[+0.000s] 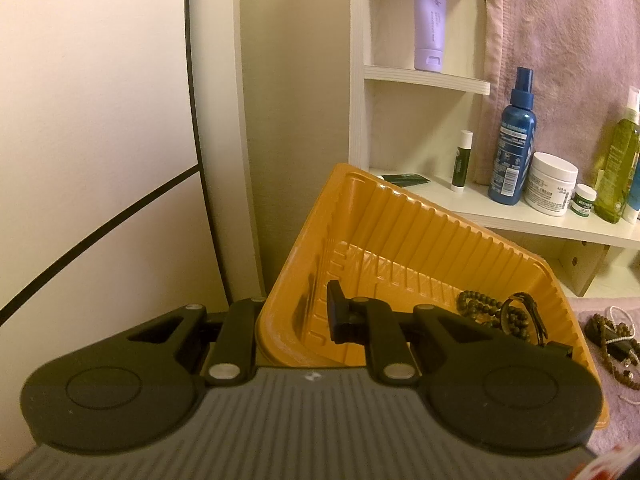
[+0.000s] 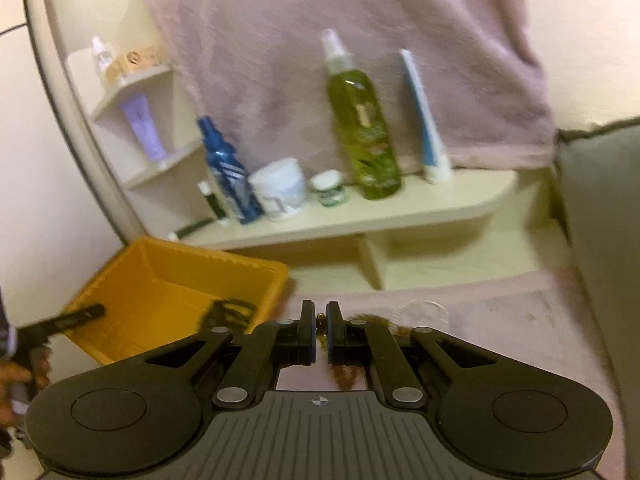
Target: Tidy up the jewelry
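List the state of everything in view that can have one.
Left gripper: shut on the tray wall.
Tray: tilted, beads and a watch inside.
Right gripper: shut on a brown bead strand.
Jewelry pile: loose on the cloth, outside the tray.
Blue spray bottle: upright.
White jar: lid on.

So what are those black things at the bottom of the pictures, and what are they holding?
They are two claws that a person holds, one in each hand, each with a camera looking along its fingers. In the left camera's picture, the left claw grips the wall of an orange ribbed plastic tray, tipping it up. Inside lie dark beaded bracelets. In the right camera's picture, which is blurry, the right claw is shut on a brown bead string. Below it lies a pink fuzzy cloth. Behind, a cream shelf carries bottles and jars.
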Tool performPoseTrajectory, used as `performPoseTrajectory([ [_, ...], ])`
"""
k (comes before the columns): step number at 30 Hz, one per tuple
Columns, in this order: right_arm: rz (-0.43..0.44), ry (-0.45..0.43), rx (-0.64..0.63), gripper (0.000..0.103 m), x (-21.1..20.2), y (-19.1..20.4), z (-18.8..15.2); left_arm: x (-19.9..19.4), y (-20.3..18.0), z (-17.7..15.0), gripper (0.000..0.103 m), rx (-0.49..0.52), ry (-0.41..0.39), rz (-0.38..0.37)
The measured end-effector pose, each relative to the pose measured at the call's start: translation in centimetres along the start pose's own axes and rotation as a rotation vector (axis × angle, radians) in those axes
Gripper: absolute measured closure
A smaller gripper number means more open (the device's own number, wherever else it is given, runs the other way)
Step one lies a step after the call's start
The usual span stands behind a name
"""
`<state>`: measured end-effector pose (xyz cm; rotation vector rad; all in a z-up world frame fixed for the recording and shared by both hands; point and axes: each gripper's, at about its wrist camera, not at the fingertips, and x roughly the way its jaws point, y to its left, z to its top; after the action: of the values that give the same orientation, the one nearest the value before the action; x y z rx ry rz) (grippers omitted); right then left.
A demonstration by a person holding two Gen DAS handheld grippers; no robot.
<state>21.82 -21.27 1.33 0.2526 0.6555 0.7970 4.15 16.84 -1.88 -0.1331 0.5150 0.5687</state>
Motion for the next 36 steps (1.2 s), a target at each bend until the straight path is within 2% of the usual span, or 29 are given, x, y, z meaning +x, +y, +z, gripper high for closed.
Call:
performPoseTrajectory([
  [9,0.216,0.003,-0.059,0.098,4.7,5.8,2.0,-0.1,-0.1,0.2,0.089,0.006,0.008,-0.004],
  [13,0.279,0.050,-0.057,0.098,8.3,8.1,1.8,0.0,0.0,0.3,0.089,0.007,0.011,-0.007],
  [19,0.293,0.148,-0.069,0.098,13.3,10.7,0.4,0.0,0.0,0.2,0.089,0.007,0.020,-0.008],
  [27,0.236,0.221,-0.128,0.098,17.3,12.1,-0.9,0.0,0.0,0.3,0.088,0.010,0.024,-0.010],
  [28,0.227,0.220,-0.135,0.096,17.4,12.1,-0.8,0.1,0.0,0.3,0.088,0.011,0.024,-0.010],
  [30,0.222,0.204,-0.143,0.085,17.1,12.1,-0.5,0.1,0.0,0.3,0.088,0.012,0.025,-0.008],
  [32,0.212,0.178,-0.139,0.054,16.5,11.9,-0.1,0.1,0.0,0.3,0.088,0.011,0.027,-0.008],
  [36,0.180,0.116,-0.116,0.050,14.5,10.4,0.9,0.1,-0.1,0.4,0.088,0.014,0.028,-0.007],
])
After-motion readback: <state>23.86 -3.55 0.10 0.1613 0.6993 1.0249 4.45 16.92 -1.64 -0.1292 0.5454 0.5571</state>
